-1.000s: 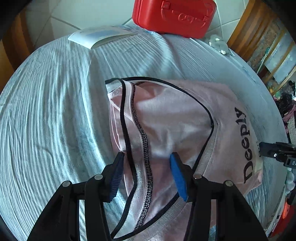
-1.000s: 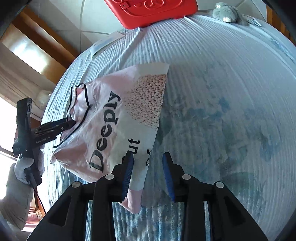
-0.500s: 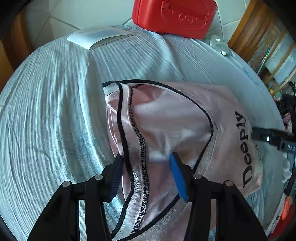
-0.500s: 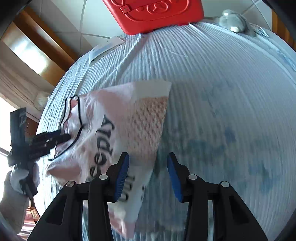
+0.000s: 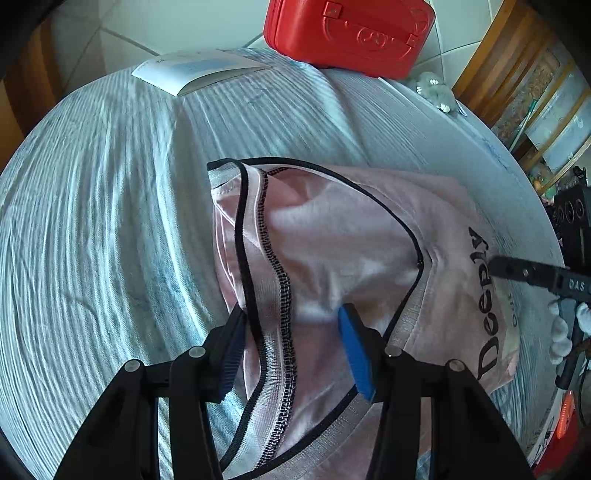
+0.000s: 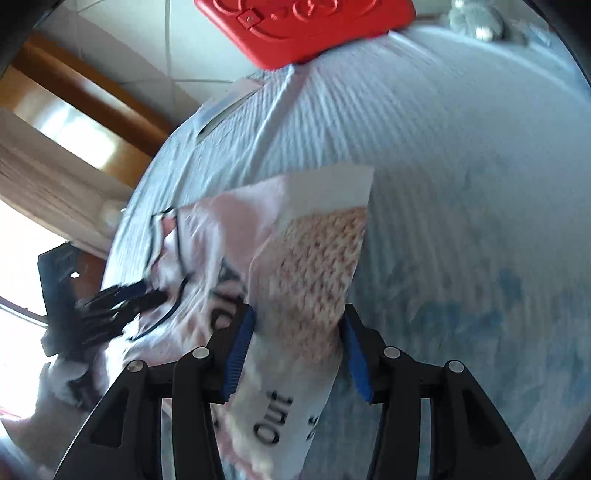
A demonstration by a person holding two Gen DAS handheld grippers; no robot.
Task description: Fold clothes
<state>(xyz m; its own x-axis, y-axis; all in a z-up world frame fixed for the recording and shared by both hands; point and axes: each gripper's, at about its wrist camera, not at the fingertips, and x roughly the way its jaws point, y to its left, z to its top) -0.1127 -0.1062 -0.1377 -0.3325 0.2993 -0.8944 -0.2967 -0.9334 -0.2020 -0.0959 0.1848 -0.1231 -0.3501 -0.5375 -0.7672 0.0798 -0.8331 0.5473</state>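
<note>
A pink T-shirt (image 5: 332,229) with a black-trimmed neckline and black "Deeply" lettering lies folded on the pale blue striped bed sheet (image 5: 110,221). My left gripper (image 5: 291,314) stands half open over the collar, with the neckline fabric lying loose between its blue pads. My right gripper (image 6: 299,314) is over the shirt's other side, its jaws opening. The knit-pattern print (image 6: 317,258) lies between them and is not pinched. One of the right gripper's fingers (image 5: 524,273) reaches in over the lettering. In the right wrist view the left gripper (image 6: 155,291) rests at the neckline.
A red hard case (image 5: 347,33) stands at the far end of the bed, with a white booklet (image 5: 195,70) to its left and a grey plush toy (image 5: 434,90) to its right. Wooden furniture and shelves flank the bed. Bare sheet (image 6: 461,147) stretches right of the shirt.
The right gripper's jaws have widened and it has moved in over the shirt, so the printed panel now lies between its fingers. The left gripper has kept still.
</note>
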